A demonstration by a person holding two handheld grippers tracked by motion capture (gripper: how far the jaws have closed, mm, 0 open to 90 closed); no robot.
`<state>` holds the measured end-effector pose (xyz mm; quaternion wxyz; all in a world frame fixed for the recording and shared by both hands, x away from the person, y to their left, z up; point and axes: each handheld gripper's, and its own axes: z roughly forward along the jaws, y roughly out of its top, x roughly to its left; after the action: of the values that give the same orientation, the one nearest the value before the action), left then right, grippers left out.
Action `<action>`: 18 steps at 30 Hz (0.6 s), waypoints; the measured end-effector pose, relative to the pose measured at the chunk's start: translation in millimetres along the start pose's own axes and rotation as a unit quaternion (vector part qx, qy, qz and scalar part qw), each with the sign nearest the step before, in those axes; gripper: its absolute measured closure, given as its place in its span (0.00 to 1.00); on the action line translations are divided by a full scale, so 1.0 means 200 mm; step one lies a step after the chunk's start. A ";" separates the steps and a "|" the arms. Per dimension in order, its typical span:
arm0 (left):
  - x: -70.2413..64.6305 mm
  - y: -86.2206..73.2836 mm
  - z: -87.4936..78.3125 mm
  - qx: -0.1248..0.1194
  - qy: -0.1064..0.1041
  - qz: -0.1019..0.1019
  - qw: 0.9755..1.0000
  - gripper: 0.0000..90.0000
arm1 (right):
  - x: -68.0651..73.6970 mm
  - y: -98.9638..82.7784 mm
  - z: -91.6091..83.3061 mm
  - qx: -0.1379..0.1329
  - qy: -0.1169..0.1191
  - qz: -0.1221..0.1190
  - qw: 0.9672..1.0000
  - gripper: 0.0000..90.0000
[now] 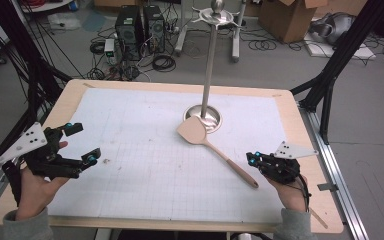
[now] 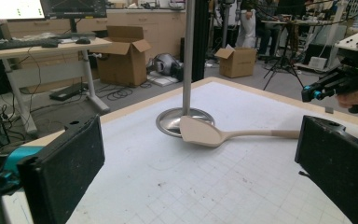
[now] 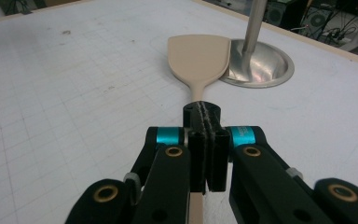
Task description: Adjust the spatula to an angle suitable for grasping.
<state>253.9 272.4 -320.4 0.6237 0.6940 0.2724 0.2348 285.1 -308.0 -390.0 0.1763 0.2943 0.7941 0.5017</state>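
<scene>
A beige spatula (image 1: pixel 194 131) lies on the white grid mat with its blade resting against the round steel base (image 1: pixel 214 121) of an upright pole stand; its handle runs toward the near right. My right gripper (image 1: pixel 250 159) hovers at the handle's near end, its jaws pressed flat together with nothing between them. In the right gripper view the handle passes underneath the right gripper (image 3: pixel 205 116) toward the blade (image 3: pixel 198 58). At the table's left side my left gripper (image 1: pixel 82 143) stands wide open and empty. The left gripper view shows the spatula (image 2: pixel 200 132) and the right gripper (image 2: pixel 314 93) farther off.
The stand's steel pole (image 1: pixel 209 65) rises from the base to a hook crown at the top. The wooden table's edge (image 1: pixel 310 150) lies just right of my right hand. Computers, cables and cardboard boxes (image 1: pixel 287 17) sit on the floor beyond.
</scene>
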 end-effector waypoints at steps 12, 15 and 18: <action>0.00 0.00 0.01 0.003 -0.002 0.000 1.000 0.02 | -0.03 -0.07 0.07 0.023 -0.001 0.010 1.000 1.00; 0.00 -0.01 0.01 0.003 -0.002 -0.001 1.000 0.02 | -0.04 -0.09 0.09 0.033 0.001 0.016 0.999 1.00; 0.00 -0.01 0.01 0.003 -0.002 -0.002 1.000 0.02 | -0.05 -0.10 0.11 0.043 -0.001 0.016 0.999 1.00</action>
<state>255.0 270.3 -321.7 0.6227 0.6958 0.2728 0.2315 299.7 -306.6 -418.2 0.1560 0.3146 0.8101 0.4695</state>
